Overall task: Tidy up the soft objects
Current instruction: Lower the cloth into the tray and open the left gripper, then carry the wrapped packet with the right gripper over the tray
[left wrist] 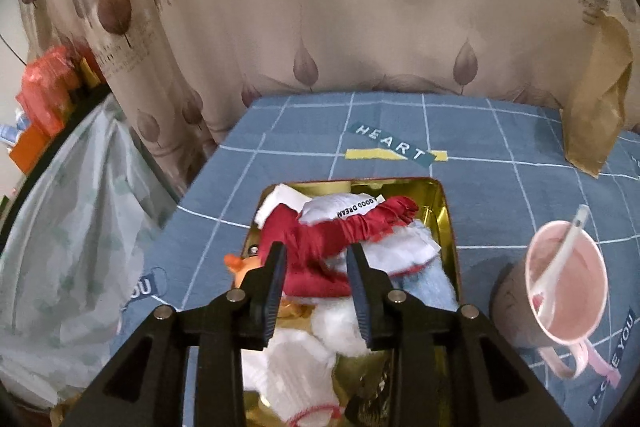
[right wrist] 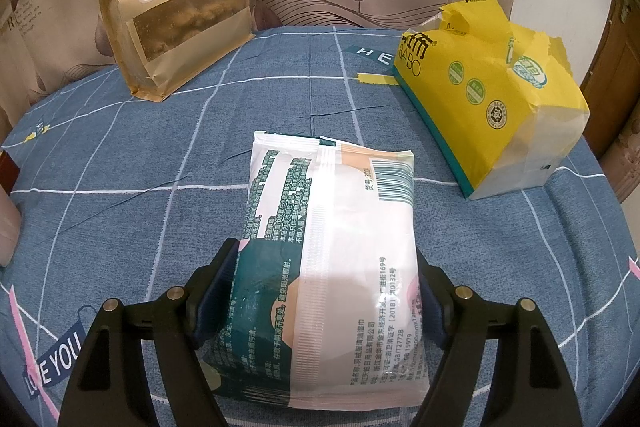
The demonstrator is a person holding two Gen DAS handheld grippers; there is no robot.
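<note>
Wet-wipe pack (right wrist: 332, 267) between right fingers (right wrist: 216, 287) (clamped)

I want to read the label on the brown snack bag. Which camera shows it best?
The right wrist view: the brown snack bag stands upright facing the camera, its label in full view. The left wrist view catches it only at the right edge, label unseen.

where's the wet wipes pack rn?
In the right wrist view, the wet wipes pack sits between the right gripper fingers at bottom centre, over the blue checked cloth, with the yellow tissue pack beyond it to the right.
</note>
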